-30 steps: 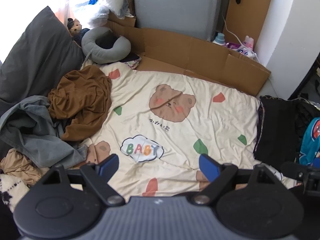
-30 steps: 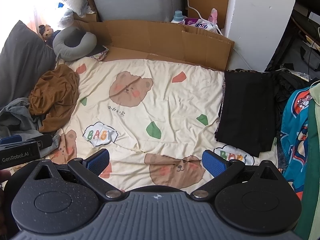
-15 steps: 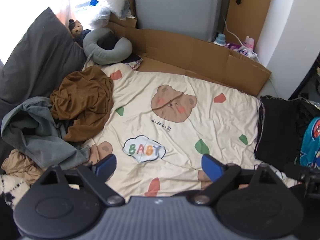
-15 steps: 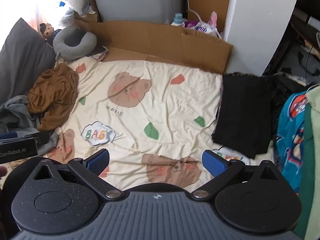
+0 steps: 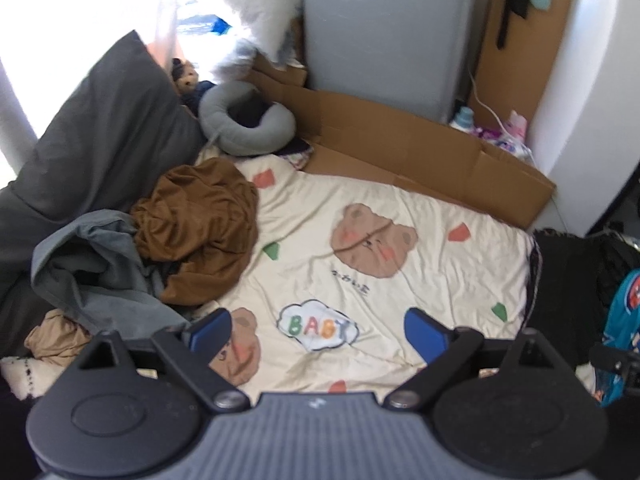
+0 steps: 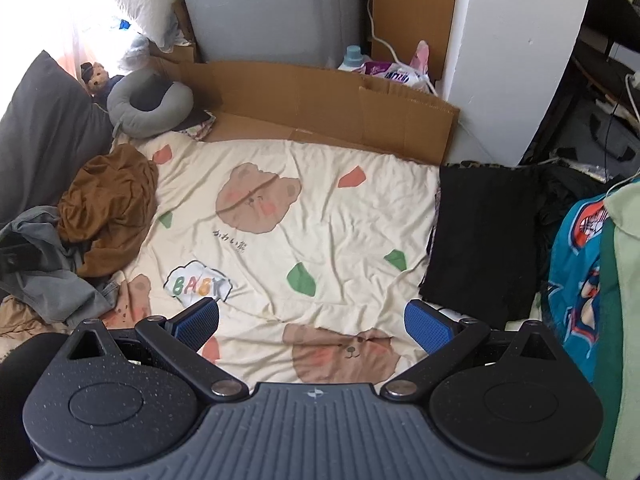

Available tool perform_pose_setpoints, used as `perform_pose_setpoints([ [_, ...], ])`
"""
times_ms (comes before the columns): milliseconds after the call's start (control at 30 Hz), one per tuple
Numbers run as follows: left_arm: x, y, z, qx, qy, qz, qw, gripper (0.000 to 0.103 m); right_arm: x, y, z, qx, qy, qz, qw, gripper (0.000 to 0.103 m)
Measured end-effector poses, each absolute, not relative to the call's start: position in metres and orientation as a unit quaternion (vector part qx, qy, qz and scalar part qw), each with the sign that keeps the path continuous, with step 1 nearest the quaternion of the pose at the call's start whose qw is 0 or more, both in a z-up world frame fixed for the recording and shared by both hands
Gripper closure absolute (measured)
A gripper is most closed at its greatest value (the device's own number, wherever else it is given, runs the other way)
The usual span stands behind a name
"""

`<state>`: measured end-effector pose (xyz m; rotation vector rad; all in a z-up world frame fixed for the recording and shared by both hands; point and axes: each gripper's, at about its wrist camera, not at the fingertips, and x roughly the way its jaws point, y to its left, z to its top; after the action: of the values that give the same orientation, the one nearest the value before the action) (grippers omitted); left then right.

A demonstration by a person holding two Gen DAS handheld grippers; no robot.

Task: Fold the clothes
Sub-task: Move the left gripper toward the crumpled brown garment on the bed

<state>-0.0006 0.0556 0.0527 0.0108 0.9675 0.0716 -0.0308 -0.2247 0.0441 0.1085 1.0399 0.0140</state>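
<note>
Both pairs of fingers are spread wide, nothing between them: left gripper and right gripper I hold over the bear blanket, kept bare as folding space. Unfolded pile, brown garment on top, lies at ten o'clock, well apart; folded black garment sits at two o'clock.
</note>
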Motion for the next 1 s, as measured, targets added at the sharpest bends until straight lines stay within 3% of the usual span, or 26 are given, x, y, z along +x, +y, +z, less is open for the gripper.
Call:
perform_pose_setpoints([
  [333,-0.001,0.092,0.065,-0.001,0.459,0.061,0.886,0.008,-0.031,-0.236,0.052,0.082,0.492,0.022,0.867,0.001],
  [1000,0.053,0.165,0.034,-0.012,0.458,0.092,0.884,0.006,0.038,-0.242,0.025,0.062,0.487,-0.004,0.871,0.002],
])
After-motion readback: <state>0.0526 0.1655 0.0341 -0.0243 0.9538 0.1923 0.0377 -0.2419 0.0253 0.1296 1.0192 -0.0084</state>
